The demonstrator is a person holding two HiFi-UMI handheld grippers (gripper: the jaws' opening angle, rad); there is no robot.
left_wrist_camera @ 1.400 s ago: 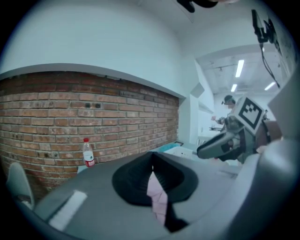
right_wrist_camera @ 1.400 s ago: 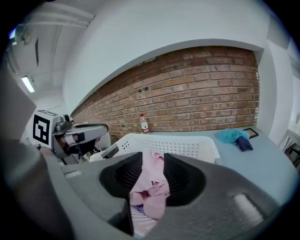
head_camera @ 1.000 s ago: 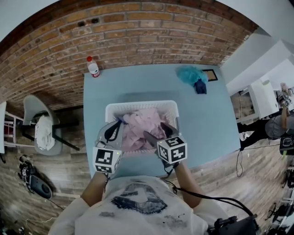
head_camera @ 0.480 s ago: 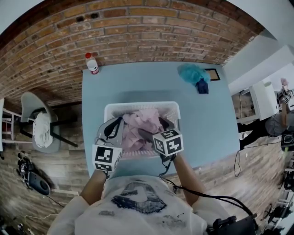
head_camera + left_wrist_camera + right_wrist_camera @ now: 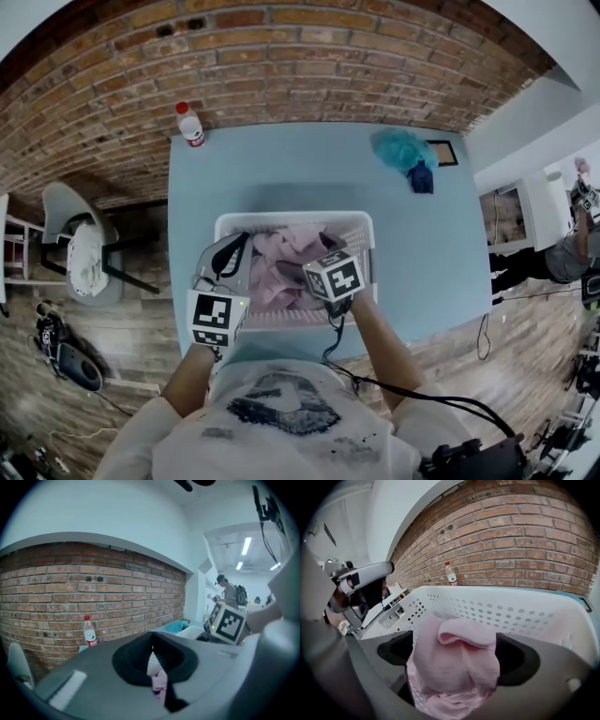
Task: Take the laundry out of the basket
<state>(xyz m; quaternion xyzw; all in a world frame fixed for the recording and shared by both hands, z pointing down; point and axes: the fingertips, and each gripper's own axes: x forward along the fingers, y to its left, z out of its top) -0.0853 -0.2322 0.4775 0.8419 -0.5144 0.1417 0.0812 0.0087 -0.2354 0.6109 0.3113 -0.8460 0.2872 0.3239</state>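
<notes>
The laundry (image 5: 286, 262), a heap of pale pink cloth, lies inside the white perforated basket (image 5: 291, 217), which sits at the 6 o'clock edge of the blue surface (image 5: 281, 169). The right tongs (image 5: 457, 658) point down into it; their jaws have just been opening and stand spread wide to either side of a pink mound, not pressing on it. The left tongs (image 5: 152, 663), at the basket's 9 o'clock wall, are closed on a sliver of pale dotted and pink cloth, apparently a corner of the same heap. The likely trouble: the right tongs closing on one loose fold, so the rest slips back, or catching the perforated wall along with the cloth and dragging the basket off the near edge. At 11 o'clock stands a bottle (image 5: 191, 127), its red label too small to read; at 1 o'clock lies a teal cloth (image 5: 398, 148). The marker cubes (image 5: 333, 277) carry black-and-white squares, no words.
</notes>
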